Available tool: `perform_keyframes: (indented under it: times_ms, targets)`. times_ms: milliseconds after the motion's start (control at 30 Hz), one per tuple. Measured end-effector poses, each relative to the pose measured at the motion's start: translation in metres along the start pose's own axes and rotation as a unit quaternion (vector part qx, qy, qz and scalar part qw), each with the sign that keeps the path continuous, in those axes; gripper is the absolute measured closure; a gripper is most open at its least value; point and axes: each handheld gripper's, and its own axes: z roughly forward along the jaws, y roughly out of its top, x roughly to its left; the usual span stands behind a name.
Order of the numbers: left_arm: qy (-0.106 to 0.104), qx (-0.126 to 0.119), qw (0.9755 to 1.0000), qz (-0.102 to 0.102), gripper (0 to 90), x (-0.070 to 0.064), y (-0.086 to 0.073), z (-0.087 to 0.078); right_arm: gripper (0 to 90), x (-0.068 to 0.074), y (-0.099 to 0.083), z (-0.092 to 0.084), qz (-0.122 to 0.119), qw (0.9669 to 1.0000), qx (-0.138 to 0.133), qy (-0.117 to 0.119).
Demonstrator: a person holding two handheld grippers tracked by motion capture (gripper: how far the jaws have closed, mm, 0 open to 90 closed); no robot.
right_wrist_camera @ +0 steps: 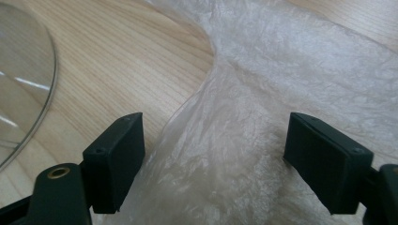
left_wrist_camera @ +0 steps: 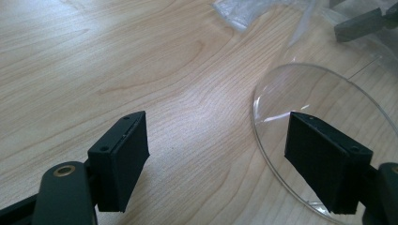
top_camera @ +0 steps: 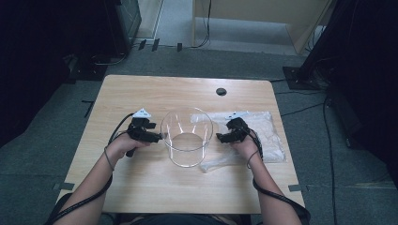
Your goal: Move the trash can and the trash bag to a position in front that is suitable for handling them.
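1. Setup: clear plastic cylinder (top_camera: 187,137) stands upright near the middle of the tabletop (top_camera: 141,183); a clear plastic bag (top_camera: 263,129) lies flat to its right, reaching toward the right edge; one end of the bag is bunched into a twist near the cylinder's base, toward the front edge.
2. Left gripper (top_camera: 157,136): jaws spread, nothing between them; it sits just beside the cylinder's left wall; in the left gripper view one jaw overlaps the cylinder's rim (left_wrist_camera: 281,154), but I can't tell whether it touches (no pinch either way).
3. Right gripper (top_camera: 224,137): jaws spread wide over the bag (right_wrist_camera: 244,140), one on each side of the gathered fold; pads aren't pressing on the film, so no grip yet; the cylinder's edge (right_wrist_camera: 47,93) sits off to the left in the right gripper view.
4. Progress, my read: looks like the job is lining the cylinder with the bag (guess from the layout); nothing done so far; the bag is entirely outside the cylinder and lies flat on the wood.
5. Left to do: pinch the bag, lift it, open its mouth, get it into or over the cylinder; left gripper probably needs to steady the cylinder; thin film may slip or cling.
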Motion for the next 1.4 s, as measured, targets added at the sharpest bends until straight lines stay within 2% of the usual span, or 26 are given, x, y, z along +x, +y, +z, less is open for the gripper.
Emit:
perform_keyframes:
  times_ms: [167,267,367,433,467,500,533,567,600,633,700,833,933,1033,1067,1167,1400]
  targets:
    - [0.000,-0.001,1.0000,0.000,22.1,0.000,0.000,0.000,27.7,-0.002,0.000,-0.001,0.000,1.0000,0.001,-0.003]
    - [0.000,0.002,1.0000,-0.008,23.0,-0.001,0.001,-0.001,36.5,-0.005,0.001,-0.003,0.004,1.0000,0.001,-0.006]
    - [0.001,-0.002,0.9999,-0.014,24.2,-0.001,0.004,-0.003,48.1,-0.010,0.001,-0.005,0.013,0.9998,0.000,-0.012]
    - [-0.002,-0.011,0.9999,-0.011,24.1,-0.002,0.006,-0.005,53.6,-0.011,0.002,-0.005,0.016,0.9998,0.001,-0.015]
    - [-0.001,-0.016,0.9998,-0.007,24.2,-0.002,0.007,-0.006,63.6,-0.011,0.003,-0.005,0.014,0.9998,0.000,-0.013]
    - [-0.001,-0.016,0.9998,-0.007,24.1,-0.002,0.007,-0.006,63.6,-0.011,0.003,-0.005,0.014,0.9998,0.000,-0.013]
    - [-0.003,-0.019,0.9998,-0.007,24.1,-0.002,0.007,-0.007,68.2,-0.011,0.003,-0.005,0.014,0.9998,0.002,-0.012]
    - [-0.003,-0.022,0.9997,-0.005,24.1,-0.003,0.008,-0.008,73.4,-0.010,0.004,-0.005,0.012,0.9999,0.004,-0.009]
    - [-0.003,-0.023,0.9997,-0.002,24.1,-0.003,0.009,-0.008,82.8,-0.010,0.007,-0.004,0.003,0.9999,0.010,-0.003]
    - [-0.003,-0.024,0.9997,-0.001,24.1,-0.003,0.009,-0.008,82.8,-0.010,0.007,-0.004,0.003,0.9999,0.010,-0.003]
    - [-0.001,-0.023,0.9997,0.007,24.1,-0.003,0.010,-0.010,89.2,-0.012,0.010,-0.003,0.010,0.9998,0.015,0.002]
    - [-0.003,-0.027,0.9996,0.012,24.1,-0.003,0.014,-0.014,90.0,-0.015,0.015,-0.002,0.045,0.9981,0.011,0.039]
    - [-0.002,-0.033,0.9993,0.017,24.1,-0.004,0.019,-0.019,90.0,-0.013,0.024,-0.014,0.054,0.9969,-0.010,0.056]
    - [-0.003,-0.034,0.9991,0.026,24.1,-0.005,0.021,-0.023,90.0,-0.013,0.027,-0.020,0.061,0.9959,-0.017,0.064]
    - [-0.004,-0.036,0.9989,0.028,24.1,-0.005,0.022,-0.025,90.0,-0.013,0.029,-0.027,0.077,0.9937,-0.021,0.079]
    - [-0.009,-0.036,0.9990,0.026,24.1,-0.005,0.024,-0.028,90.0,-0.014,0.031,-0.032,0.084,0.9922,-0.024,0.089]
    - [-0.014,-0.039,0.9989,0.024,24.1,-0.002,0.028,-0.038,90.0,-0.014,0.037,-0.046,0.079,0.9907,-0.036,0.105]
